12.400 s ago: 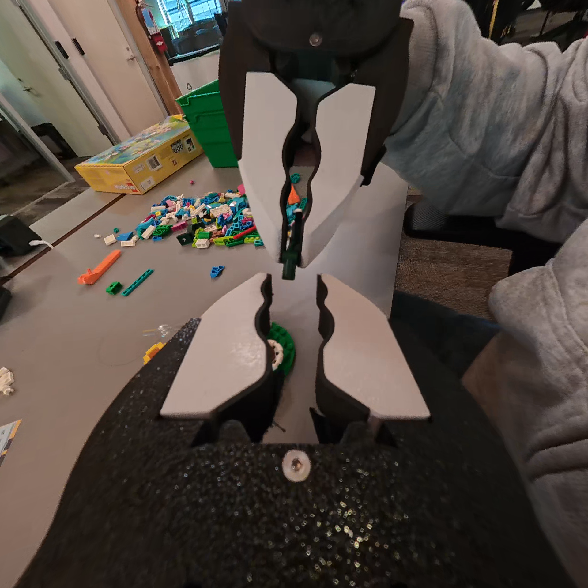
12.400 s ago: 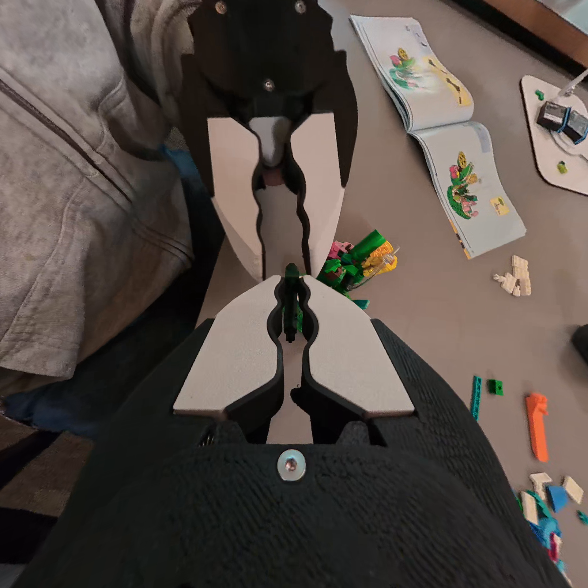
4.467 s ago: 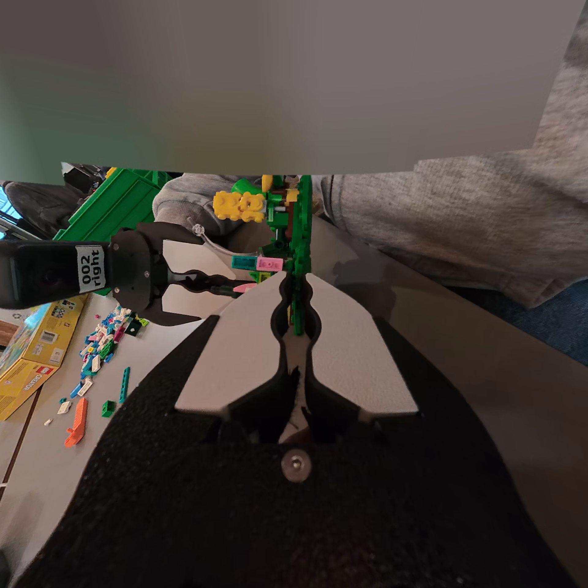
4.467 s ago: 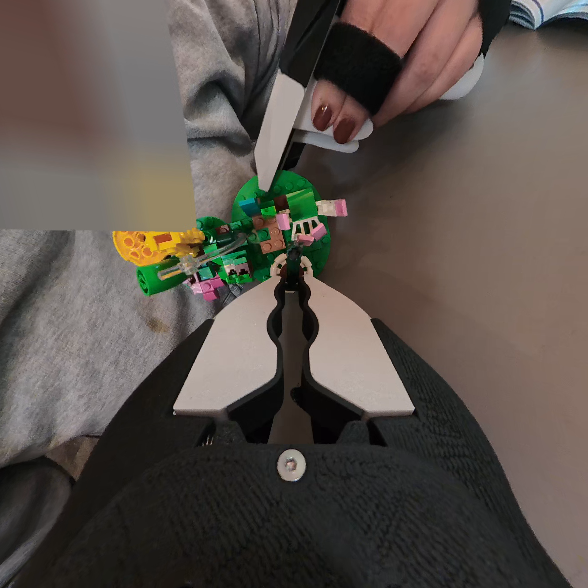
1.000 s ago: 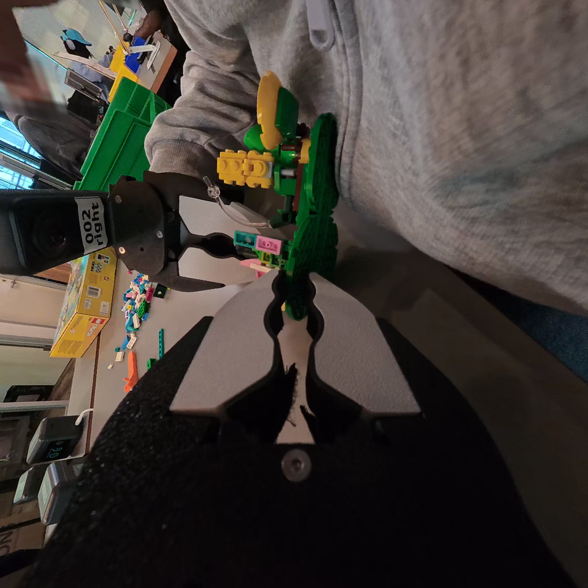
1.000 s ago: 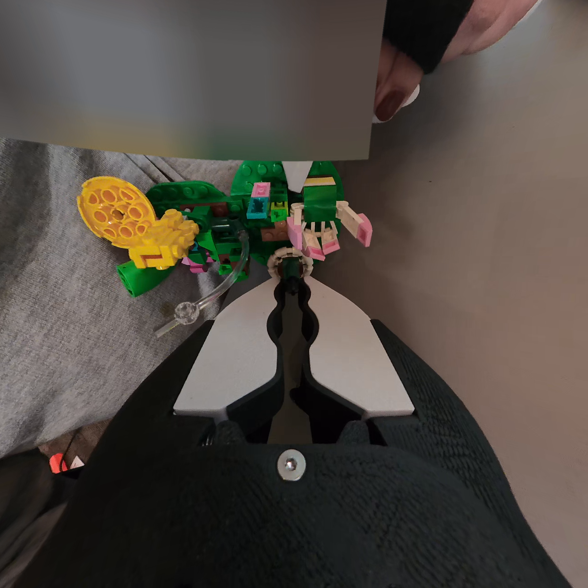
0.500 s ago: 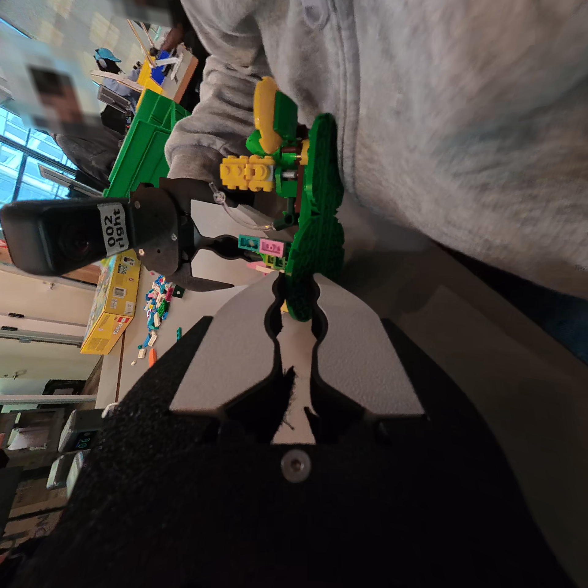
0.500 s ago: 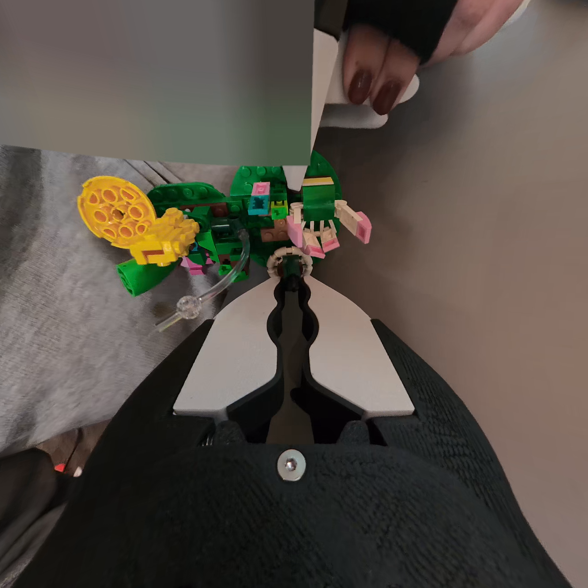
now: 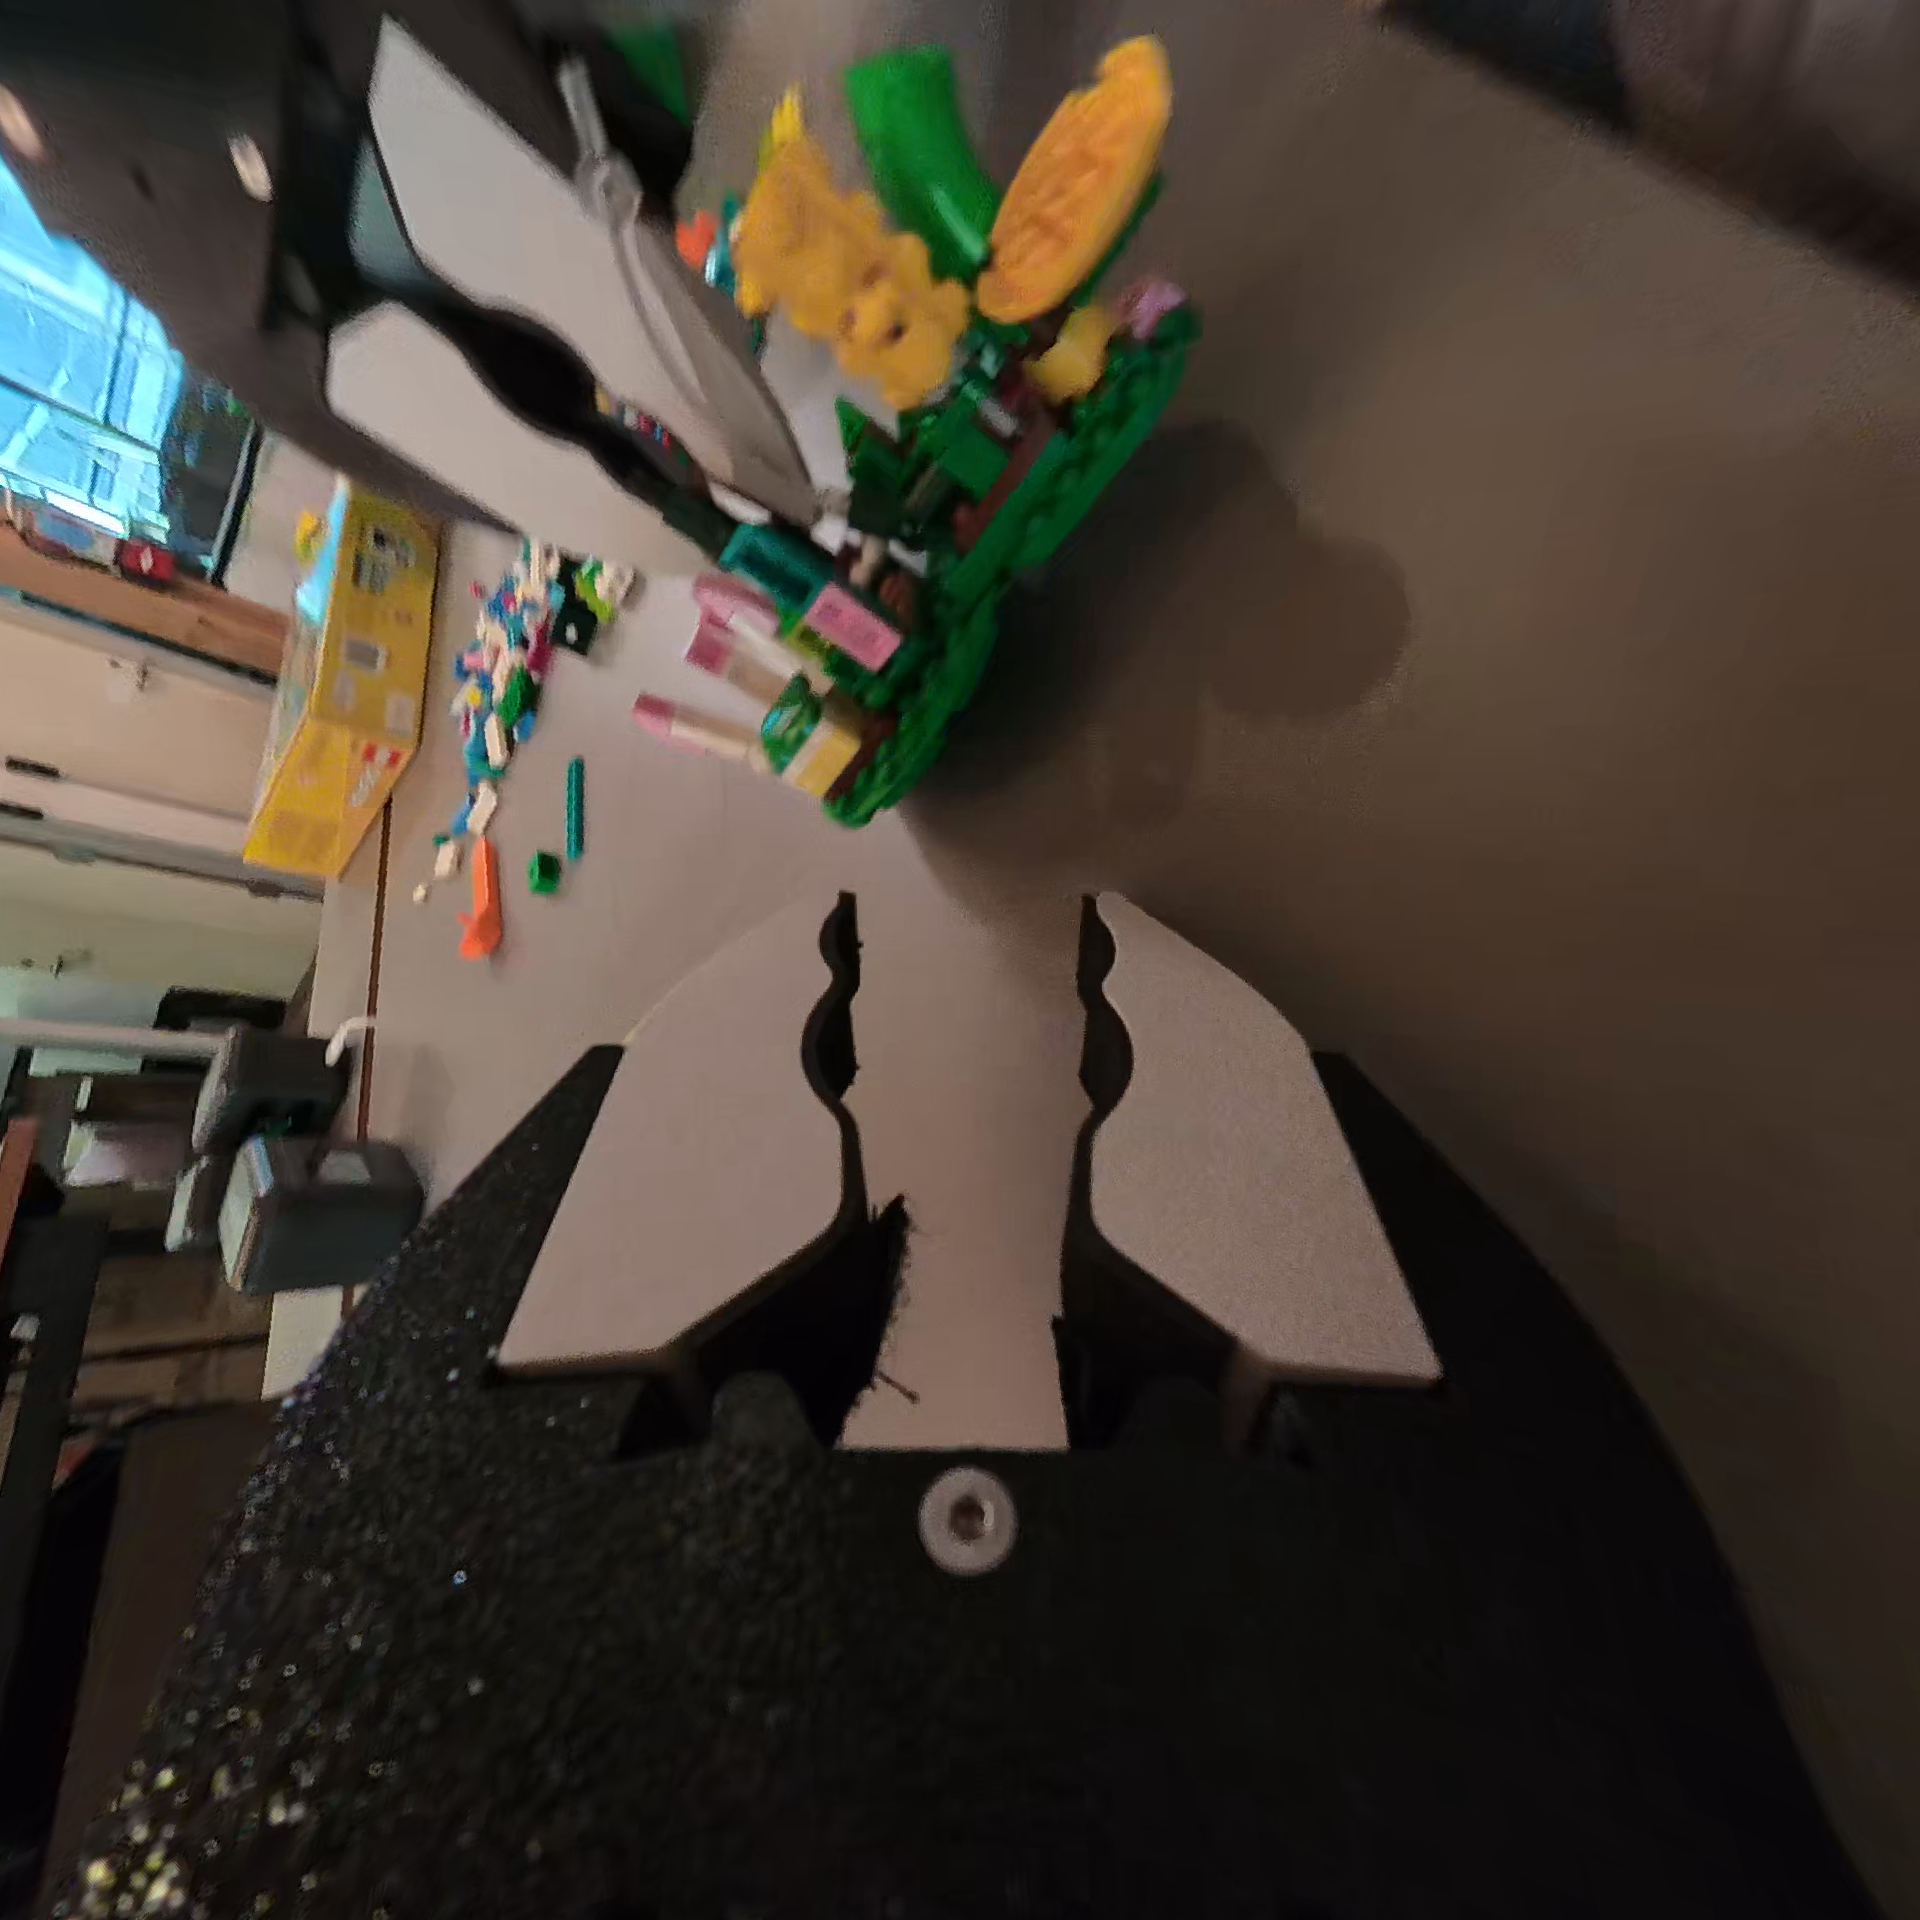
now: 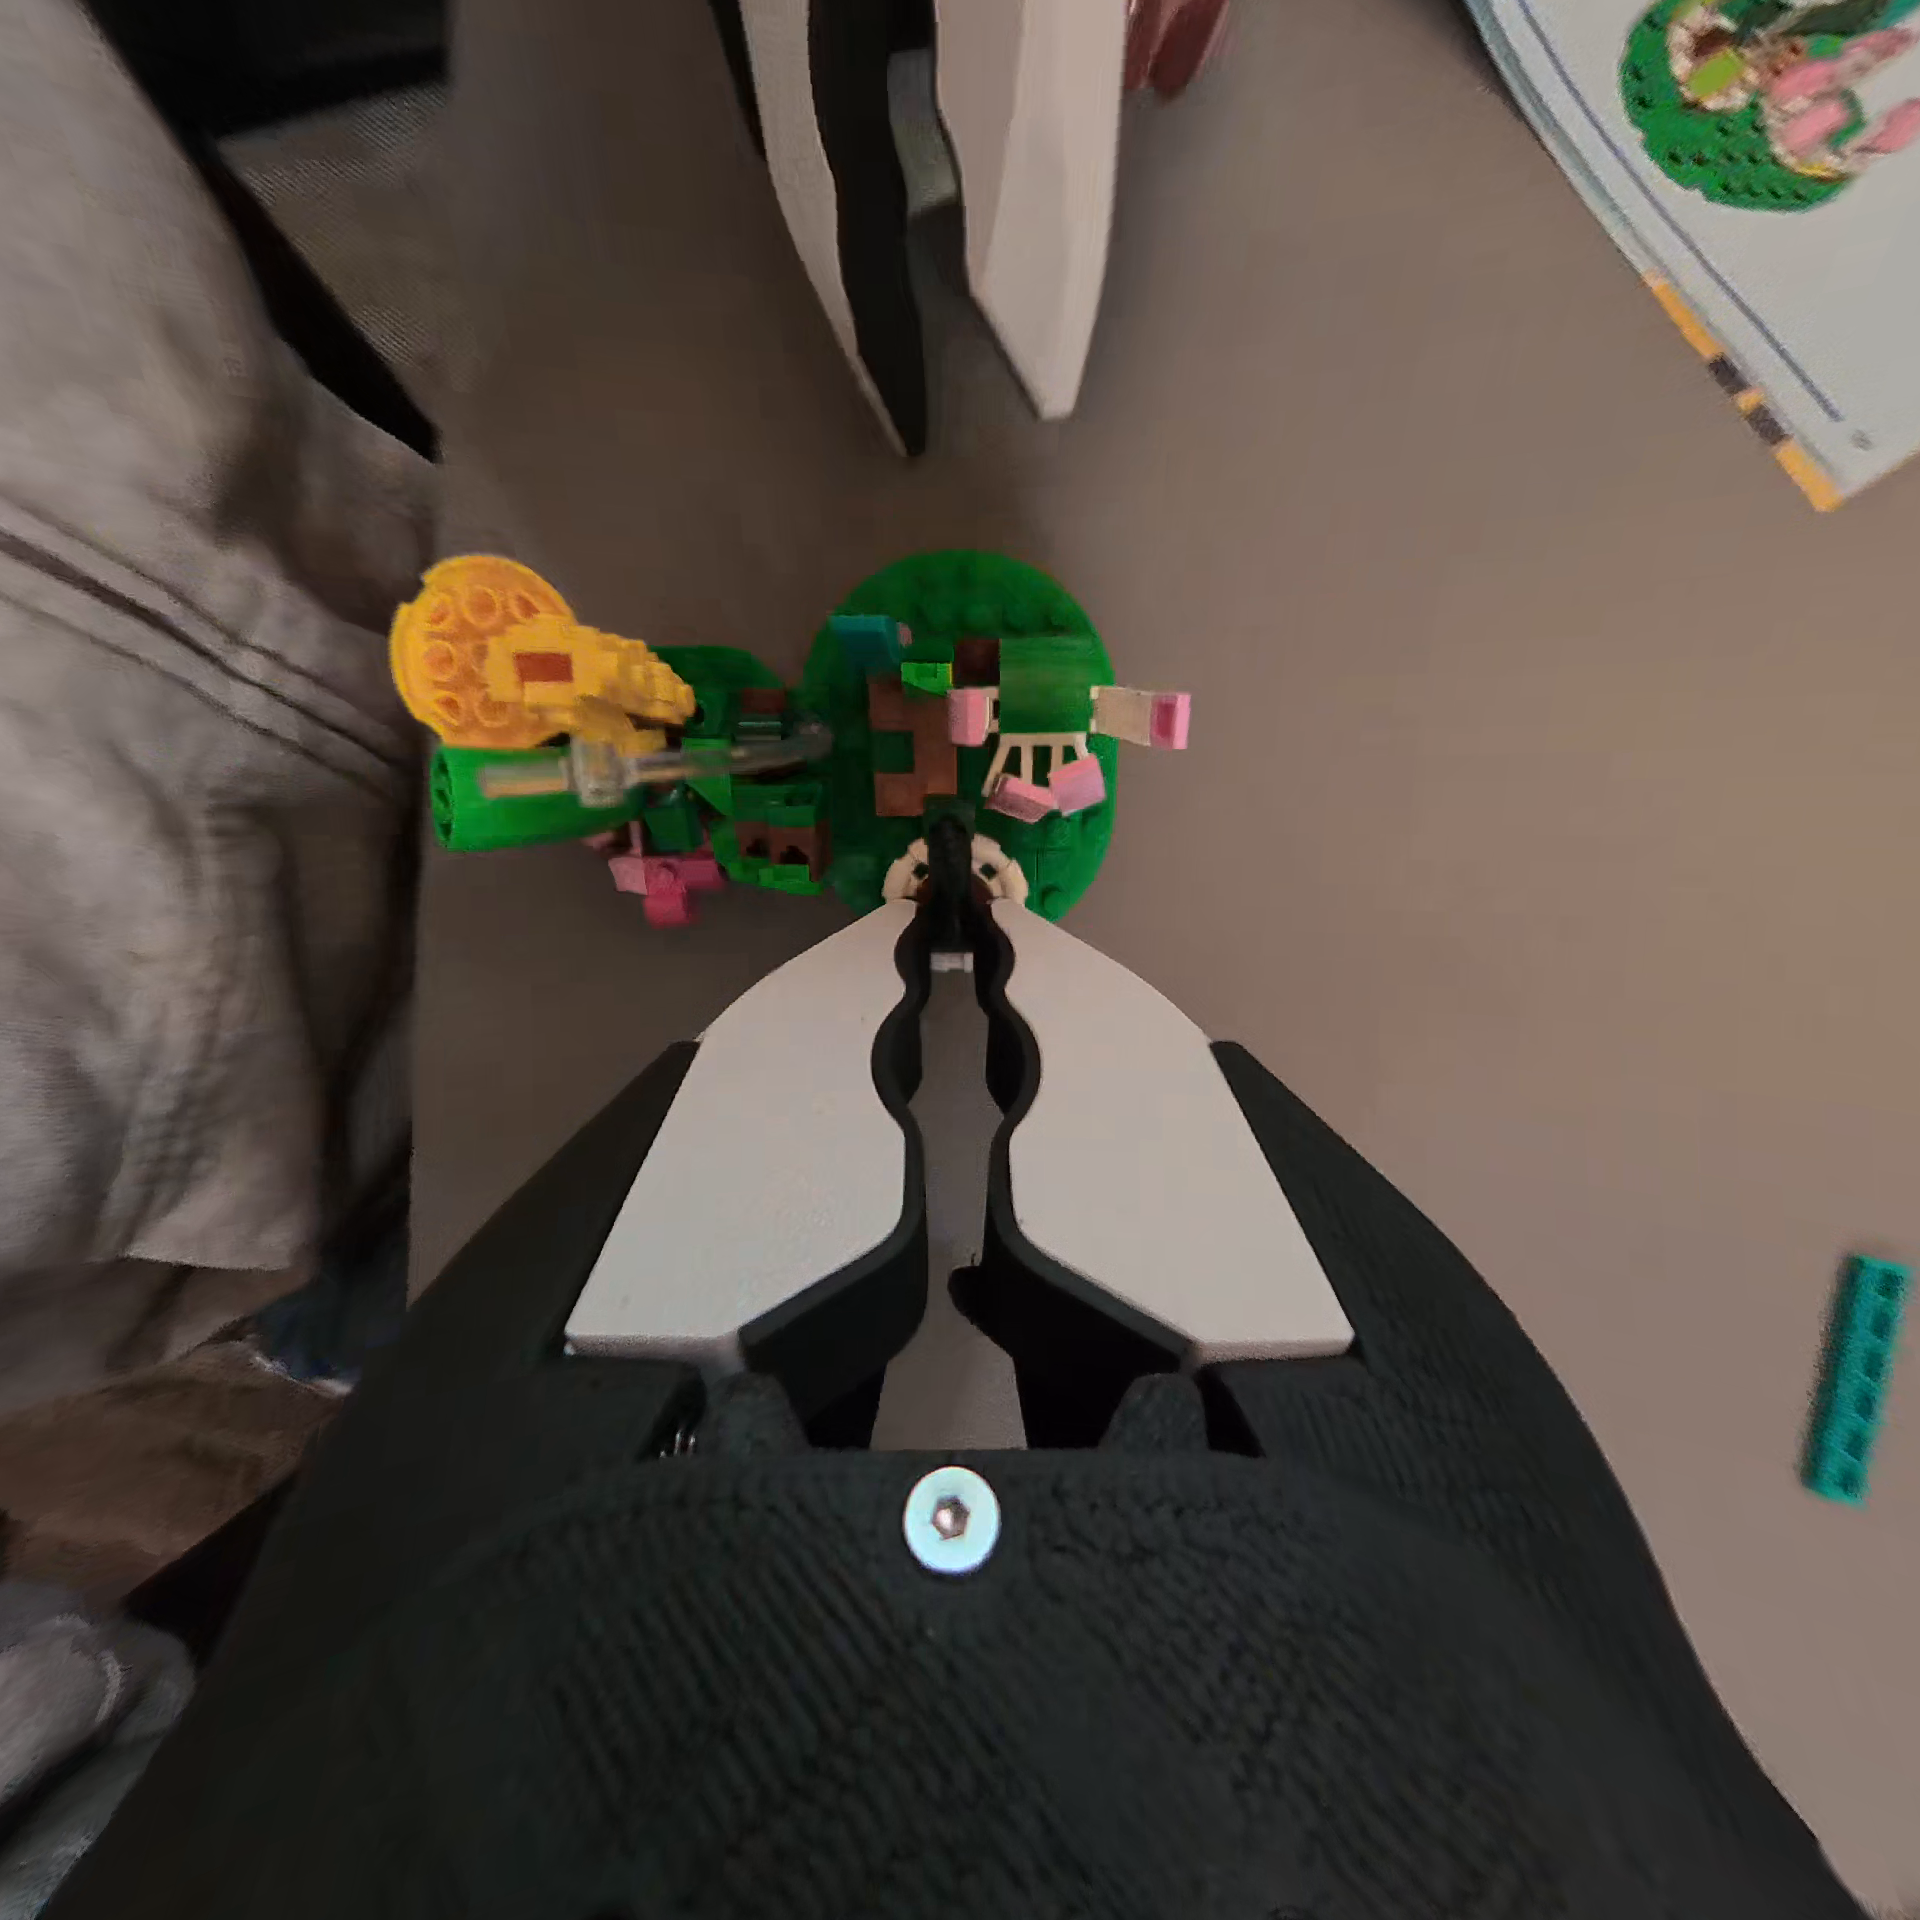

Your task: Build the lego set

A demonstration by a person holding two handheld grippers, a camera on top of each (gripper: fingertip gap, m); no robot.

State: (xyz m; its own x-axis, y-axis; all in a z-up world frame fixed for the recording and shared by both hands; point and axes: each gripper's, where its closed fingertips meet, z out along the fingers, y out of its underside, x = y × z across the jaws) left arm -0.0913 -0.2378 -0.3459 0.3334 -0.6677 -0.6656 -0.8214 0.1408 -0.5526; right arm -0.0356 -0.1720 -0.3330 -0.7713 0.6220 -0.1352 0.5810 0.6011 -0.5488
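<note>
The right claw point(image 10: 948, 914) is closed on a thin dark green stem point(image 10: 948, 844) seated in a white ring point(image 10: 961, 871) on the green studded base plate point(image 10: 1055, 862) of the lego model point(image 10: 831, 738). The model sits on the smooth grey worktop point(image 10: 1455, 831). The left claw point(image 9: 966, 914) stands open and empty, just clear of the plate's edge.

With nothing bracing the plate, pushing or twisting the stem could tip the model, pop the peg askew, or knock off the fragile pink petals point(image 10: 1049, 784) beside it. The yellow perforated disc point(image 10: 468, 649) and clear curved rod point(image 10: 665, 771) overhang the plate's far side, making it top-heavy. All pieces are hard, glossy plastic.
</note>
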